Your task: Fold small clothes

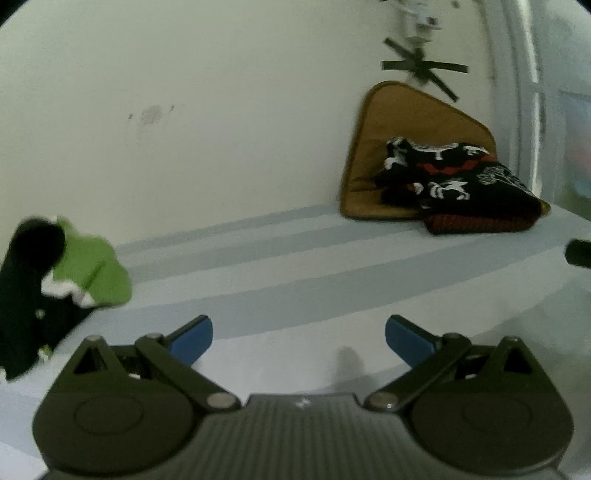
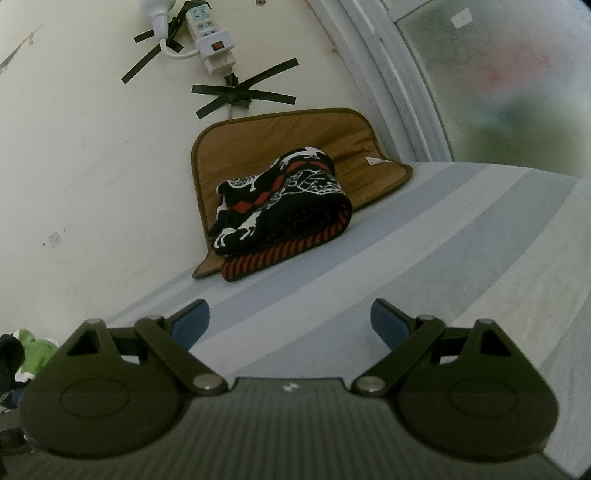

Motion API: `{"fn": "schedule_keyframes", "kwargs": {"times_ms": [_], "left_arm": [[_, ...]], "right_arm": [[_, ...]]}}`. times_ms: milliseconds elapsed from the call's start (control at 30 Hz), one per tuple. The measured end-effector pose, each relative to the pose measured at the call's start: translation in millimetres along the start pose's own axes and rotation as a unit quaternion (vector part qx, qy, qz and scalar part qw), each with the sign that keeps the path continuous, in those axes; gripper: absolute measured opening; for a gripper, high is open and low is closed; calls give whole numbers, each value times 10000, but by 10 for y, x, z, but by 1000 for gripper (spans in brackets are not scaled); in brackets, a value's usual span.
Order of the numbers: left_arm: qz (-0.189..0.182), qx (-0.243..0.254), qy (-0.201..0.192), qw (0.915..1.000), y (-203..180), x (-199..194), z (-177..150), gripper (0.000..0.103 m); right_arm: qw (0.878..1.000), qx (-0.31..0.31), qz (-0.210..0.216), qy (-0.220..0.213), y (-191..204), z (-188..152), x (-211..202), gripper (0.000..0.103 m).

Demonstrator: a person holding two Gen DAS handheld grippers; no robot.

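Observation:
A folded black, red and white patterned garment [image 1: 461, 188] [image 2: 284, 203] rests on a brown mat [image 1: 391, 147] [image 2: 280, 144] propped against the wall at the far side of the striped sheet. A loose green and black pile of small clothes [image 1: 55, 284] [image 2: 22, 354] lies at the left. My left gripper [image 1: 299, 338] hovers open over the sheet with nothing between its blue fingertips [image 1: 194, 338]. My right gripper [image 2: 290, 321] is also open and empty, pointing toward the folded garment. A dark tip at the right edge of the left wrist view [image 1: 578, 253] may be the other gripper.
The striped grey and white sheet [image 1: 295, 269] [image 2: 424, 236] covers the surface. The cream wall [image 1: 184, 110] runs behind it, with a taped power strip [image 2: 212, 35] above the mat. A white window frame [image 2: 399, 81] stands at the right.

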State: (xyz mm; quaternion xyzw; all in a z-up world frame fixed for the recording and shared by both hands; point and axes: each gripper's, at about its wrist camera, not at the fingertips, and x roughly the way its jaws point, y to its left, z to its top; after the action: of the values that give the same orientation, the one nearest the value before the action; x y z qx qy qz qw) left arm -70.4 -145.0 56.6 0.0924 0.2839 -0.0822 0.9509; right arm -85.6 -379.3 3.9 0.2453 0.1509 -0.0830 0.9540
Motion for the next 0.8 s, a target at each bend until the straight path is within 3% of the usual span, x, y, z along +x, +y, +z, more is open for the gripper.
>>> {"fn": "schedule_keyframes", "kwargs": {"times_ms": [267,800], "left_arm": [[-174,-543,391,9976,202,129,-1,103],[-846,-357,412,9949,190,90,16,103]], "right_arm": [[10000,-5,28,9,-10,5,1,96],[10000,-25,30,30,-22,8,6,97]]}}
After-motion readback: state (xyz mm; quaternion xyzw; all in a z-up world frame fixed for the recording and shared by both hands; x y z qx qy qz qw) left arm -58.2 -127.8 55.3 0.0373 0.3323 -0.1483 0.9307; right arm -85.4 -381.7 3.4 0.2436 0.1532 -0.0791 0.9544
